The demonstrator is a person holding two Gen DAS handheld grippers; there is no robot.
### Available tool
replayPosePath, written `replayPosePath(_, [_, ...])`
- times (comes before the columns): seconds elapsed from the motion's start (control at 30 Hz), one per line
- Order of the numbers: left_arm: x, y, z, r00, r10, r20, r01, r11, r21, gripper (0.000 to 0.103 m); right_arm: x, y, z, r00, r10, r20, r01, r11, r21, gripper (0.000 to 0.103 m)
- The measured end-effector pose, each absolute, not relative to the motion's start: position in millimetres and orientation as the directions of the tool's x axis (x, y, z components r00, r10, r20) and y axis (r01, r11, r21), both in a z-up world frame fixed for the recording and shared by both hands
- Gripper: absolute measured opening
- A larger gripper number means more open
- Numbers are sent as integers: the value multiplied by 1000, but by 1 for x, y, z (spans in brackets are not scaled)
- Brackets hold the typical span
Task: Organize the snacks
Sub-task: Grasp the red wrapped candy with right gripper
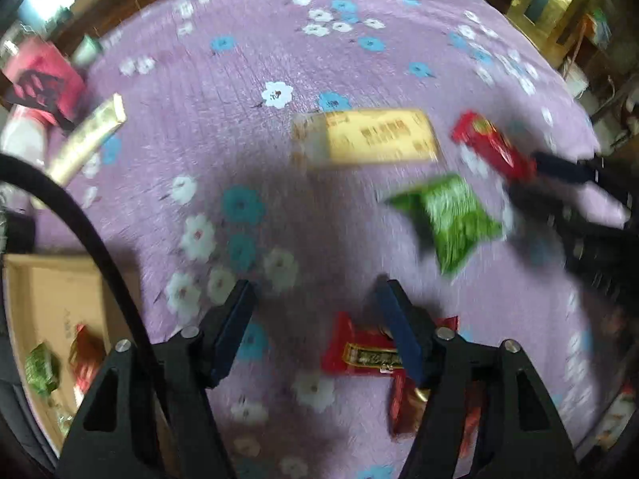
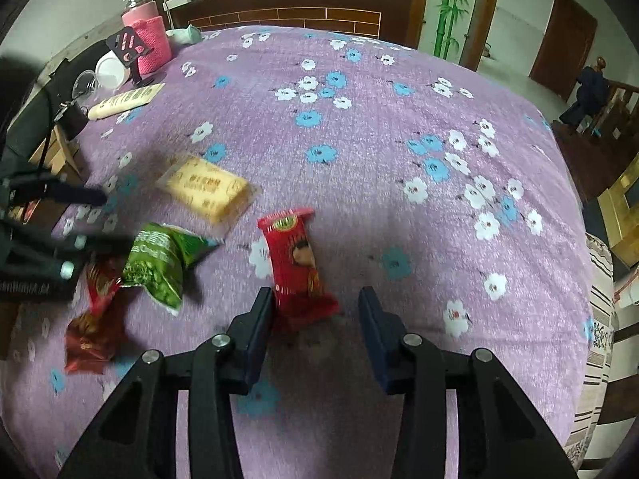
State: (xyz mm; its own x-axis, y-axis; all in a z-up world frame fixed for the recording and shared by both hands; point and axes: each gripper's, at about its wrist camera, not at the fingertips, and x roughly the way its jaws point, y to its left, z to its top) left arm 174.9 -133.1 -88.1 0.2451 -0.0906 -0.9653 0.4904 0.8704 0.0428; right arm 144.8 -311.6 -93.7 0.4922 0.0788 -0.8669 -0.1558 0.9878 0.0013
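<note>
On the purple flowered cloth lie a yellow biscuit pack, a green pea pack, a bright red pack and dark red wrappers. My right gripper is open. The bright red pack's near end lies between its fingers against the left one, with a gap to the right one. My left gripper is open just above the cloth. A dark red wrapper lies partly under its right finger. The green pack and yellow pack lie beyond it.
A cardboard box holding a few snacks sits at the lower left of the left wrist view. A long cream pack, a pink-sleeved jar, a black stand and a white cup stand at the far left. The table edge curves off at the right.
</note>
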Motion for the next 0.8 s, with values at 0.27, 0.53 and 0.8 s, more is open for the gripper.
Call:
replayPosePath(0.27, [119, -90, -63, 324, -139, -936, 380, 925, -6, 67, 130, -326, -85, 496, 160, -853, -178, 981, 80, 51])
replayPosePath(0.53, [74, -100, -58, 294, -193, -936, 312, 945, -97, 67, 125, -323, -61, 595, 167, -786, -188, 980, 66, 68])
replayPosePath(0.8, [57, -90, -50, 316, -161, -935, 212, 973, -95, 67, 171, -292, -96, 495, 90, -864, -285, 956, -64, 67])
